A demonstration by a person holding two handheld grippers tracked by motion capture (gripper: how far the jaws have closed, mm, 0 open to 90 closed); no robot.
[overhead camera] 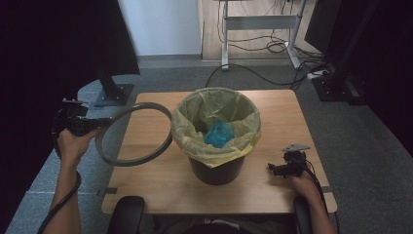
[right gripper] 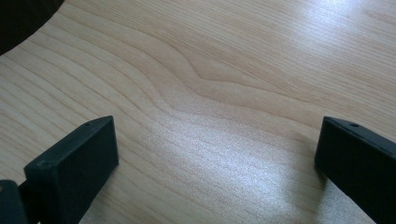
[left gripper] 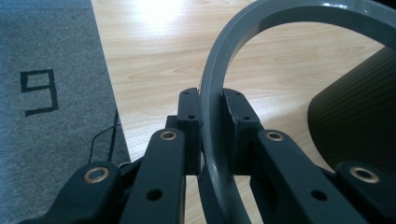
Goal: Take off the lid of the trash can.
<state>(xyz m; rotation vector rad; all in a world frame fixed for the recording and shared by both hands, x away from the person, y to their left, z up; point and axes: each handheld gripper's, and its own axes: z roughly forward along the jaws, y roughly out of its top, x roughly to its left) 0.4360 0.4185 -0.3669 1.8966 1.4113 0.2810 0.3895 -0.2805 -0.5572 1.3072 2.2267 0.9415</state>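
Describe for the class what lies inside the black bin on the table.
The black bin holds a yellow liner bag folded over its rim, with a crumpled blue item inside. The bag covers the bin's bottom and inner walls.

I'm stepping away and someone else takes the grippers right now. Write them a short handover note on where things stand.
Left gripper: fingers shut on the grey ring, held over the table's left edge, beside the bin.
Right gripper: open, nothing between its fingers, low over the table to the right of the bin.
Black bin: mid-table, yellow bag folded over its rim, blue item inside.
Done: bag is in, ring is off the bin.
Left: probably seat the ring over the bag's rim, or set it down; the pictures do not settle which.
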